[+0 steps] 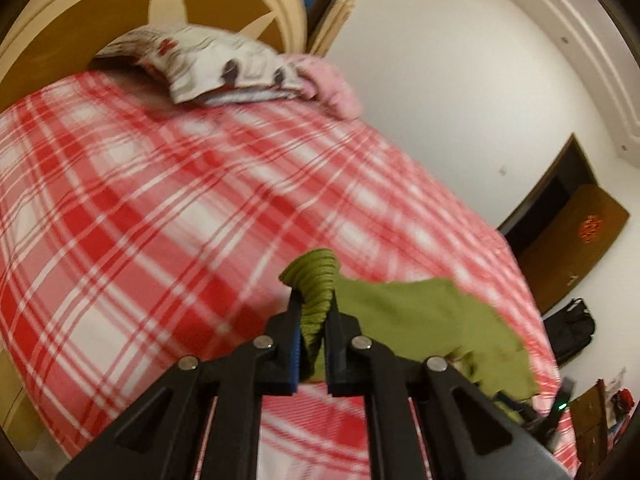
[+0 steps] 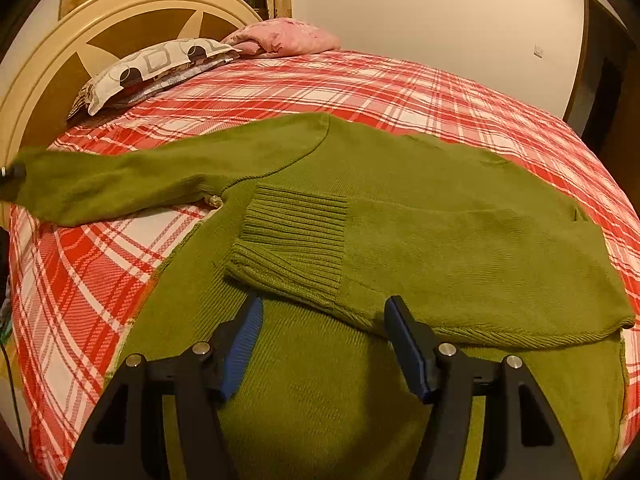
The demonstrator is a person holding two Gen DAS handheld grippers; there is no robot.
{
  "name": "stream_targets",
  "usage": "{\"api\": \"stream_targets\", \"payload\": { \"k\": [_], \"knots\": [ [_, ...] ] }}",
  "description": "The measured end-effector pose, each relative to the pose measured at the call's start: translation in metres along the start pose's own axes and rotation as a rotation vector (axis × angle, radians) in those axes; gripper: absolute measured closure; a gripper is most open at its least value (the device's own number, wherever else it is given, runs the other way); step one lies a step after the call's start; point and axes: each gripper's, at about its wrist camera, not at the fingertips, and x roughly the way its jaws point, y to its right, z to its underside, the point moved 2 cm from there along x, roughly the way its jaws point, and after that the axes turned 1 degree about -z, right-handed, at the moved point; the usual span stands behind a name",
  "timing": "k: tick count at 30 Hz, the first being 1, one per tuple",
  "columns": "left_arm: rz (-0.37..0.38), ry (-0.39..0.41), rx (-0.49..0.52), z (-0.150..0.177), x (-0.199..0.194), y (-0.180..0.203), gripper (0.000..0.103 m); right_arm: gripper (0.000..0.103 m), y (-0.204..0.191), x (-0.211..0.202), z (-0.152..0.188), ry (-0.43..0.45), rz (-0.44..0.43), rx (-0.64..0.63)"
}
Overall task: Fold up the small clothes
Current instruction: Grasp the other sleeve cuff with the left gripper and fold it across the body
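A green knitted sweater (image 2: 400, 184) lies spread on the red plaid bed (image 2: 360, 80). One sleeve is folded across its body, ribbed cuff (image 2: 292, 236) pointing left. The other sleeve (image 2: 120, 184) stretches out to the left and rises off the bed at its end. My left gripper (image 1: 314, 304) is shut on that sleeve's ribbed cuff (image 1: 316, 272), held up above the bedspread (image 1: 160, 200). My right gripper (image 2: 325, 301) stands open just over the sweater's body, at the lower edge of the folded sleeve, with nothing pinched between its blue pads (image 2: 244, 336).
A patterned pillow (image 2: 152, 68) and a pink blanket (image 2: 284, 36) lie at the head of the bed against the cream and brown headboard (image 2: 80, 40). A dark doorway (image 1: 552, 204) and a black bag (image 1: 572, 328) stand beyond the bed's right side.
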Motion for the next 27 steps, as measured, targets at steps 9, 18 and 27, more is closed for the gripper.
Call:
{"api": "stream_targets", "payload": {
  "k": [9, 18, 27],
  "knots": [
    [0.206, -0.005, 0.041, -0.021, -0.004, 0.088, 0.095, 0.039, 0.008, -0.017, -0.003, 0.028, -0.019, 0.023],
    [0.327, -0.023, 0.147, -0.02, 0.0, 0.168, 0.095, 0.039, 0.019, -0.036, -0.001, 0.057, -0.033, 0.043],
    [0.384, -0.07, 0.232, -0.006, 0.019, 0.231, 0.095, 0.039, 0.044, -0.054, 0.01, 0.079, -0.022, 0.084]
  ]
}}
